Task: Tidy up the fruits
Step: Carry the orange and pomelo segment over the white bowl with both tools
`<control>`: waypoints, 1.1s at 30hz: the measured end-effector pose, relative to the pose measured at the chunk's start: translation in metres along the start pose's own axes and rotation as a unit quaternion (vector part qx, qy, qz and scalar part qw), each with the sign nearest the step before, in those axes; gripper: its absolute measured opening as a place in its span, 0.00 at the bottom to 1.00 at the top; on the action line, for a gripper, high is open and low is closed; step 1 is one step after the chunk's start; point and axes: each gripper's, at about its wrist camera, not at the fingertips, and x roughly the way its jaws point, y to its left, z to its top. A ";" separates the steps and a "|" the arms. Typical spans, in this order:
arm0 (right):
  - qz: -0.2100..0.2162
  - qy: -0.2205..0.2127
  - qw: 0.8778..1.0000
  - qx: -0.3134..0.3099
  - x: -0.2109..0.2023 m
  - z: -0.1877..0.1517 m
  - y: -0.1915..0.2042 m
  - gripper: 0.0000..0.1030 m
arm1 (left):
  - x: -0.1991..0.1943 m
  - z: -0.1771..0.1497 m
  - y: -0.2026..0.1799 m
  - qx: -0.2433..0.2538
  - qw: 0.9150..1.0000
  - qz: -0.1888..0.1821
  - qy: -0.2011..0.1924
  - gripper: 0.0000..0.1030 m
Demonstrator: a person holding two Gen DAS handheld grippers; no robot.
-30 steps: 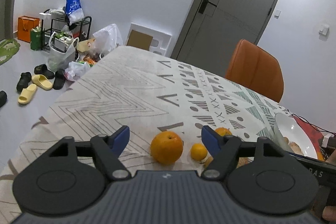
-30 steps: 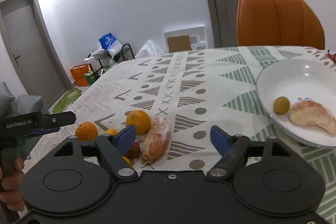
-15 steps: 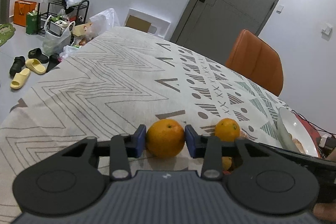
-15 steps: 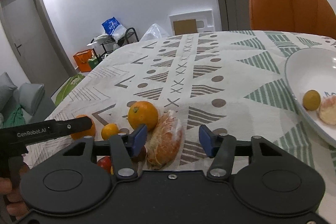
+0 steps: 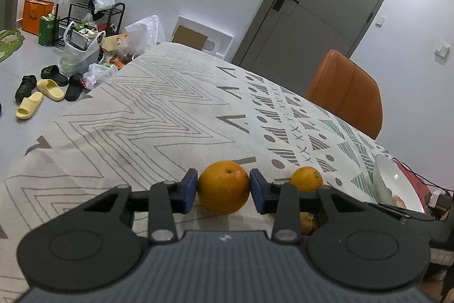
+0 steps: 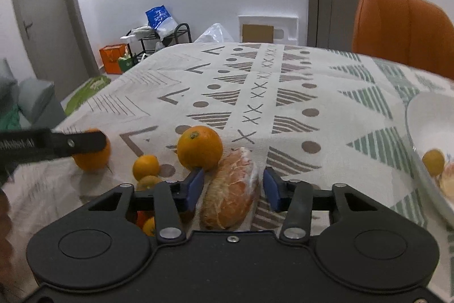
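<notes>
Looking along the left gripper (image 5: 223, 190), the two blue pads press the flanks of a large orange (image 5: 223, 190), which sits on or just above the patterned tablecloth (image 5: 147, 115). The jaws are closed onto the fruit at its widest part. A round, firm orange like this should take a squeeze well, but its waxy, curved skin could roll out if the pads sit off-centre; gripping across the middle, as here, looks the safest hold. A second orange (image 5: 306, 178) lies just beyond the right pad, and the white bowl (image 5: 381, 178) stands at the table's far right.

In the right wrist view, the right gripper (image 6: 231, 189) straddles a peeled citrus segment in plastic wrap (image 6: 231, 189); its pads stand narrowly apart beside the wrap, and whether they touch it cannot be told. This piece is likely soft, light and slippery in its film, so a gentle hold across its middle suits it. The bowl (image 6: 420, 110), already holding a small fruit (image 6: 433, 162), waits to the right.
</notes>
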 end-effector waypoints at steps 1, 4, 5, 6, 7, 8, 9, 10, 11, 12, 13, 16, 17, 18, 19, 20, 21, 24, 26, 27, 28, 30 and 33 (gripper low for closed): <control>-0.004 -0.001 1.000 -0.006 -0.001 0.000 0.000 0.35 | -0.001 0.000 0.000 0.000 1.000 0.000 0.000 0.38; 0.000 -0.001 1.000 0.001 -0.006 -0.001 -0.004 0.33 | -0.003 0.000 -0.001 0.000 1.000 -0.001 -0.004 0.38; 0.002 -0.002 1.000 0.007 -0.008 -0.002 -0.006 0.32 | -0.004 0.000 -0.003 0.002 1.000 -0.002 -0.005 0.38; 0.003 -0.005 1.000 0.014 -0.011 -0.002 -0.009 0.32 | -0.005 0.000 -0.004 0.003 1.000 -0.003 -0.006 0.38; 0.003 -0.008 1.000 0.019 -0.013 -0.003 -0.011 0.32 | -0.006 0.000 -0.006 0.005 1.000 -0.004 -0.007 0.38; 0.003 -0.012 1.000 0.023 -0.016 -0.004 -0.013 0.32 | -0.006 0.000 -0.008 0.007 1.000 -0.004 -0.007 0.38; 0.003 -0.015 0.999 0.028 -0.019 -0.006 -0.016 0.32 | -0.007 -0.001 -0.010 0.008 1.000 -0.006 -0.008 0.38; 0.003 -0.017 0.999 0.031 -0.021 -0.006 -0.018 0.32 | -0.007 -0.001 -0.012 0.009 1.000 -0.008 -0.008 0.38; 0.001 -0.021 0.999 0.033 -0.024 -0.007 -0.020 0.32 | -0.007 -0.002 -0.015 0.011 1.000 -0.010 -0.007 0.38; -0.001 -0.024 0.999 0.035 -0.027 -0.007 -0.022 0.32 | -0.007 -0.003 -0.018 0.013 1.000 -0.012 -0.008 0.38; -0.001 -0.027 0.999 0.038 -0.030 -0.008 -0.024 0.32 | -0.008 -0.003 -0.020 0.015 1.000 -0.014 -0.008 0.38; -0.005 -0.037 0.998 0.044 -0.039 -0.008 -0.031 0.32 | -0.008 -0.004 -0.030 0.023 0.999 -0.024 -0.010 0.38; -0.007 -0.041 0.998 0.046 -0.041 -0.009 -0.033 0.32 | -0.008 -0.004 -0.034 0.026 0.999 -0.027 -0.010 0.38; -0.009 -0.045 0.998 0.048 -0.045 -0.009 -0.036 0.32 | -0.008 -0.004 -0.037 0.028 0.999 -0.030 -0.010 0.38; -0.010 -0.048 0.998 0.050 -0.048 -0.010 -0.038 0.32 | -0.007 -0.005 -0.041 0.031 0.999 -0.032 -0.010 0.38; -0.011 -0.052 0.997 0.053 -0.051 -0.010 -0.041 0.32 | -0.006 -0.005 -0.046 0.035 0.999 -0.036 -0.009 0.38; -0.013 -0.057 0.997 0.056 -0.055 -0.011 -0.044 0.32 | -0.006 -0.006 -0.049 0.038 0.999 -0.038 -0.009 0.37; -0.016 -0.069 0.996 0.062 -0.064 -0.012 -0.052 0.32 | -0.004 -0.009 -0.062 0.047 0.998 -0.046 -0.009 0.38; -0.018 -0.077 0.995 0.066 -0.070 -0.014 -0.059 0.32 | -0.003 -0.010 -0.071 0.053 0.997 -0.051 -0.009 0.38; -0.020 -0.081 0.994 0.069 -0.073 -0.015 -0.062 0.32 | -0.002 -0.011 -0.076 0.056 0.997 -0.054 -0.009 0.37; -0.022 -0.085 0.994 0.070 -0.076 -0.015 -0.065 0.32 | -0.002 -0.011 -0.081 0.059 0.997 -0.056 -0.009 0.38; -0.026 -0.094 0.992 0.074 -0.081 -0.014 -0.071 0.32 | 0.000 -0.012 -0.088 0.063 0.996 -0.062 -0.006 0.37; -0.029 -0.104 0.991 0.081 -0.088 -0.015 -0.080 0.32 | 0.002 -0.014 -0.102 0.075 0.995 -0.068 -0.007 0.37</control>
